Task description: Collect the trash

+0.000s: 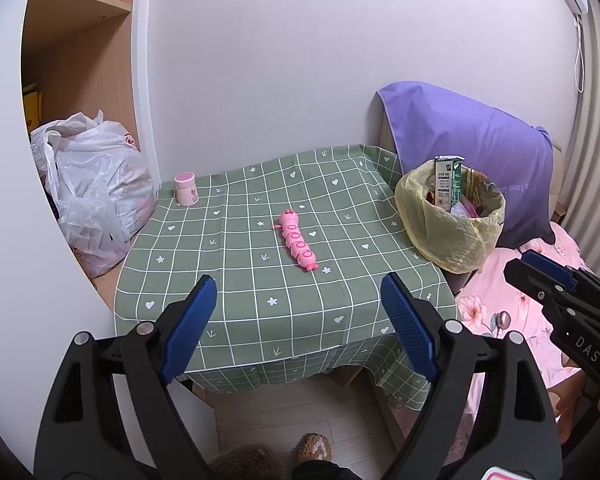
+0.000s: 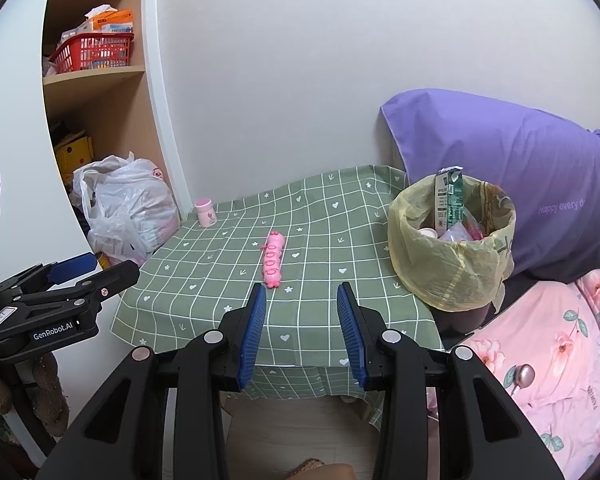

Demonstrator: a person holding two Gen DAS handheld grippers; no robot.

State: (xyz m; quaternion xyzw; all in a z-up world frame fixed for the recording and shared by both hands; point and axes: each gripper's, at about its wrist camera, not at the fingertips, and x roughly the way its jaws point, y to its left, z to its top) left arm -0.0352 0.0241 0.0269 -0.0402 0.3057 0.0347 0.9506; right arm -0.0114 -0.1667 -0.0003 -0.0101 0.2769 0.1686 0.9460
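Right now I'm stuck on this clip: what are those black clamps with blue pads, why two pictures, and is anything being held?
They are two hand-held grippers, each carrying a wide-angle camera that looks along its fingers. One picture is from the left gripper, the other from the right gripper; each also shows in the other's view. Both stand open and hold nothing. The table with the green checked cloth carries a pink caterpillar toy and a small pink cup. At its right corner, a bin with a yellow bag already holds a green carton and other trash.

Matt cloth tablecloth [image 1: 260, 320]; glossy pink plastic toy [image 1: 298, 242]; crinkled yellow plastic bin liner [image 1: 440, 236].
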